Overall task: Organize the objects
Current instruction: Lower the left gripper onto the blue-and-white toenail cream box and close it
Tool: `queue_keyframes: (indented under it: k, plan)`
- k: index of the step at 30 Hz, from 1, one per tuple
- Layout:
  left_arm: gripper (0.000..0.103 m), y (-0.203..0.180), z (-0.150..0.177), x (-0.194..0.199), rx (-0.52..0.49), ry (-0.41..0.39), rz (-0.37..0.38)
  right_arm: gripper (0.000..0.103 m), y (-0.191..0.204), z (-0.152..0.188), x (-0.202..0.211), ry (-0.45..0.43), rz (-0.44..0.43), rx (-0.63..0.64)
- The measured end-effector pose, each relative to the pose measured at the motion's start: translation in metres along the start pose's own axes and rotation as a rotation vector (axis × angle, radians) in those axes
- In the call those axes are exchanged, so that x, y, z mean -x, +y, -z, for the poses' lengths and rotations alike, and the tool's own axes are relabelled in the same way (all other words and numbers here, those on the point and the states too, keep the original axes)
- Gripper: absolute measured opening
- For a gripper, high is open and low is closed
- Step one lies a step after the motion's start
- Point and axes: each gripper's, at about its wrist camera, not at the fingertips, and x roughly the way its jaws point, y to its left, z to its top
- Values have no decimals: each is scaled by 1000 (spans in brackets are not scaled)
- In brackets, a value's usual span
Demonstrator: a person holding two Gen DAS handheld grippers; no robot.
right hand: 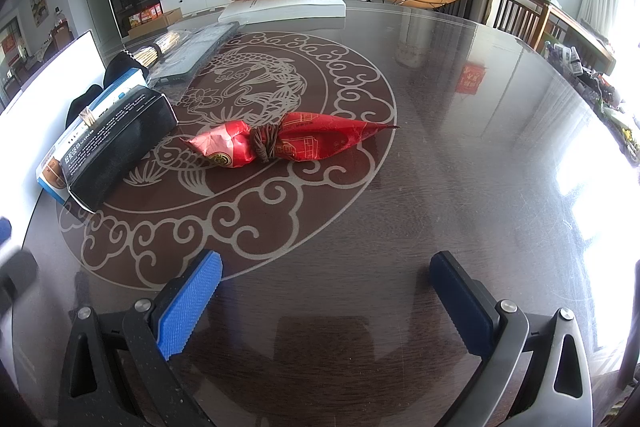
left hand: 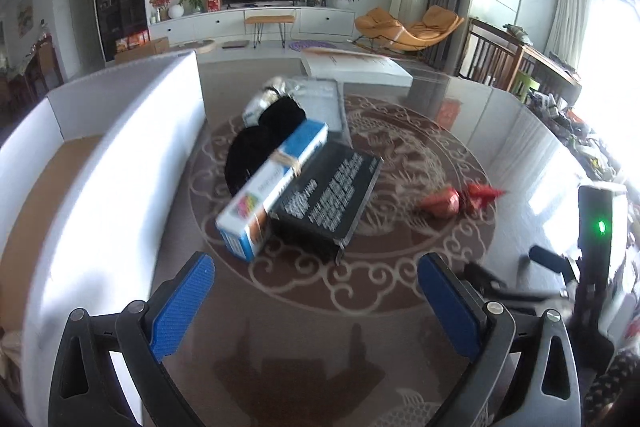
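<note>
Left wrist view: left tongs wide open, nothing held, hovering over the table. Ahead sits a pile: blue-white box leaning on a black box, w/ a black cloth behind and a silvery packet further back. Risk: the blue-white box is propped at a tilt, so grabbing either box first could tip the other or drag the cloth along. Picture is blurred, so exact contact is unclear. White carton stands at left, just beside the pile; its brown inside looks bare, nothing seen in it. Tall wall could snag a long box on the way in. Red packet lies apart at right.

Right wrist view: right tongs also spread wide, empty, aimed at the red packet, which lies flat mid-table, tied w/ brown cord. Glossy wrap + tapered end: a pinch near the tip could slip; the knotted middle is prob safer. Black box lies close to its left end, poss bump.
</note>
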Motion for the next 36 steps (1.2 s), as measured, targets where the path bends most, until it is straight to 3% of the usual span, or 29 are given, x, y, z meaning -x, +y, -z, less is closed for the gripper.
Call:
queue_keyframes:
  k: [4, 7, 9, 12, 13, 14, 15, 17, 18, 22, 26, 29, 32, 34, 35, 36]
  plan:
    - [103, 4, -40, -36, -32, 48, -72, 103, 0, 0, 0, 0, 0, 0]
    - [103, 8, -49, -70, -62, 108, -129, 103, 0, 0, 0, 0, 0, 0]
    - [103, 18, -50, -86, -32, 138, -122, 103, 0, 0, 0, 0, 0, 0]
    - [101, 34, -49, -94, 66, 148, -46, 103, 0, 0, 0, 0, 0, 0]
    - [91, 37, -48, -92, 86, 141, -21, 103, 0, 0, 0, 0, 0, 0]
    - [66, 38, -46, -89, 95, 120, 21, 103, 0, 0, 0, 0, 0, 0]
    - [55, 35, -42, -84, 94, 109, 57, 103, 0, 0, 0, 0, 0, 0]
    - [35, 25, -36, -74, 57, 91, 52, 103, 0, 0, 0, 0, 0, 0]
    - [31, 19, -33, -70, 47, 86, 54, 103, 0, 0, 0, 0, 0, 0]
    - [28, 10, -6, -47, 73, 111, 142, 103, 0, 0, 0, 0, 0, 0]
    - [28, 9, 10, -32, 63, 134, 102, 103, 0, 0, 0, 0, 0, 0]
    - [42, 20, 10, -43, 69, 176, 60, 103, 0, 0, 0, 0, 0, 0]
    - [43, 27, 8, -57, 71, 214, 51, 103, 0, 0, 0, 0, -1, 0]
    - [34, 27, 9, -58, 38, 197, 49, 103, 0, 0, 0, 0, -1, 0]
    - [22, 26, 11, -56, 33, 193, 62, 103, 0, 0, 0, 0, -1, 0]
    - [21, 26, 13, -52, 31, 192, 77, 103, 0, 0, 0, 0, -1, 0]
